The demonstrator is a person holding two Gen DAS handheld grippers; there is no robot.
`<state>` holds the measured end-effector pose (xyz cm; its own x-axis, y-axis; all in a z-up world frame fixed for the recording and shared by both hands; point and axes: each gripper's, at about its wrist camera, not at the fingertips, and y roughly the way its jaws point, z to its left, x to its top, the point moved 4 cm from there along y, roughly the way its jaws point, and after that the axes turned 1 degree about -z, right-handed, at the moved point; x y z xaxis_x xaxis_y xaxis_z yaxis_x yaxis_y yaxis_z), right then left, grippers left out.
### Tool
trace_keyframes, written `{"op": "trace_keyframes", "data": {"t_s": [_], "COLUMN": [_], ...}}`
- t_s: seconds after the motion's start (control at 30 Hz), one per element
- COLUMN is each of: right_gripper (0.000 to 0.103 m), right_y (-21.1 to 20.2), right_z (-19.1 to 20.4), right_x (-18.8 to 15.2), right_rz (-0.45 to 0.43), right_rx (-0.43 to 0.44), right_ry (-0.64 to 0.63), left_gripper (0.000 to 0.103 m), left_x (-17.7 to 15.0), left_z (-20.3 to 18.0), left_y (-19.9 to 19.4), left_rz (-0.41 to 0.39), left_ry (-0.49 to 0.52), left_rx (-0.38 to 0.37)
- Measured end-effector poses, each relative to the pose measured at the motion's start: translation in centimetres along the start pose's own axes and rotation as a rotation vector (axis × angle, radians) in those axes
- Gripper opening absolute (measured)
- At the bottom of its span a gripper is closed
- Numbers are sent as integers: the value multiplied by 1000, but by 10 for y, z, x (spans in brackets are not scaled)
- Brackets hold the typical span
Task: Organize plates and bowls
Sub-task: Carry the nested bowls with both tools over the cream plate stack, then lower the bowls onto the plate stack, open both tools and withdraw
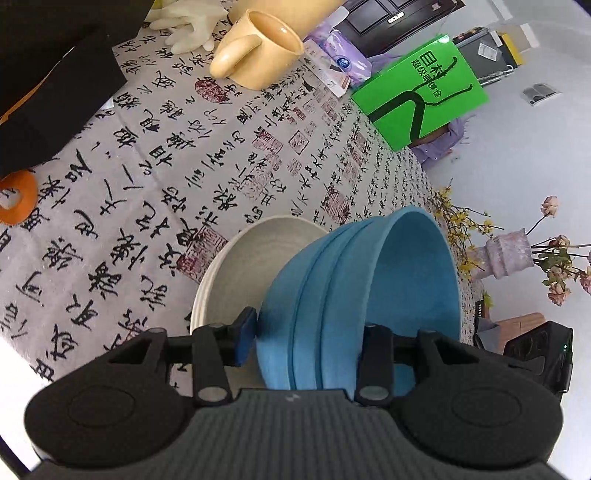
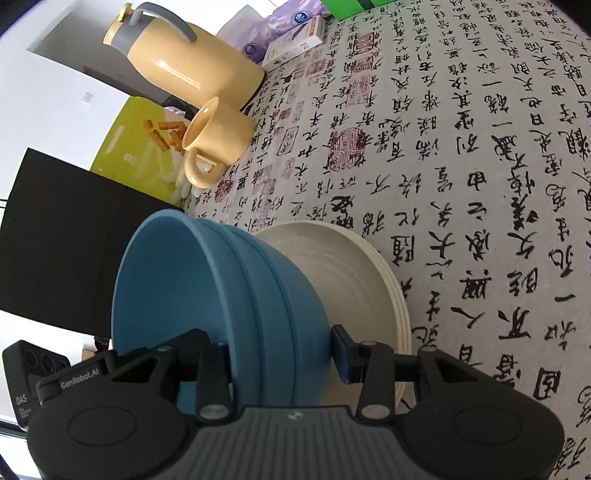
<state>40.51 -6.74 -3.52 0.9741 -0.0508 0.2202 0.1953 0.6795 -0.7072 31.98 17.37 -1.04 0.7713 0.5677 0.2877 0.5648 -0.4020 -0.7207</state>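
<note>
A stack of nested blue bowls [image 1: 343, 295] sits on a stack of white plates [image 1: 240, 266] on the calligraphy-print tablecloth. My left gripper [image 1: 306, 343] straddles the near wall of the bowls: one blue pad outside on the left, the other finger inside the bowl. Its jaws stand wide apart and I cannot tell whether they press the bowls. In the right wrist view the bowls [image 2: 221, 295] and the plates [image 2: 354, 280] show from the other side. My right gripper [image 2: 284, 354] straddles their wall the same way, one pad outside on the right.
A yellow mug [image 1: 258, 51] [image 2: 218, 144], a yellow jug [image 2: 184, 70], a white glove [image 1: 184, 26], tissue packs [image 1: 340, 62], a green box [image 1: 424, 92], an orange tape roll [image 1: 16, 199], a black box [image 2: 62, 240] and a vase of flowers [image 1: 506, 254] stand around the table.
</note>
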Motion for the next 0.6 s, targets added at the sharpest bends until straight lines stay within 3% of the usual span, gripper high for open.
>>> {"op": "trace_keyframes", "data": {"t_s": [0.1,0.17,0.6], "right_gripper": [42,49,61], "right_y": [4,4,-30], "right_z": [3,2,16], "right_x": [1,3,-1], "right_rz": [-13,-23,-125], "right_rx": [-15,-22,-39], "right_ry": [1,-9,-99], "left_gripper": [54,66,67], "left_x": [2,3,-9], "left_z": [-1,-2,-10], "left_y": [0,-2,-21], "left_rz": [-13,-39,-83], "left_ry": [9,18,65], "left_rx": [-27,-35,-15]}}
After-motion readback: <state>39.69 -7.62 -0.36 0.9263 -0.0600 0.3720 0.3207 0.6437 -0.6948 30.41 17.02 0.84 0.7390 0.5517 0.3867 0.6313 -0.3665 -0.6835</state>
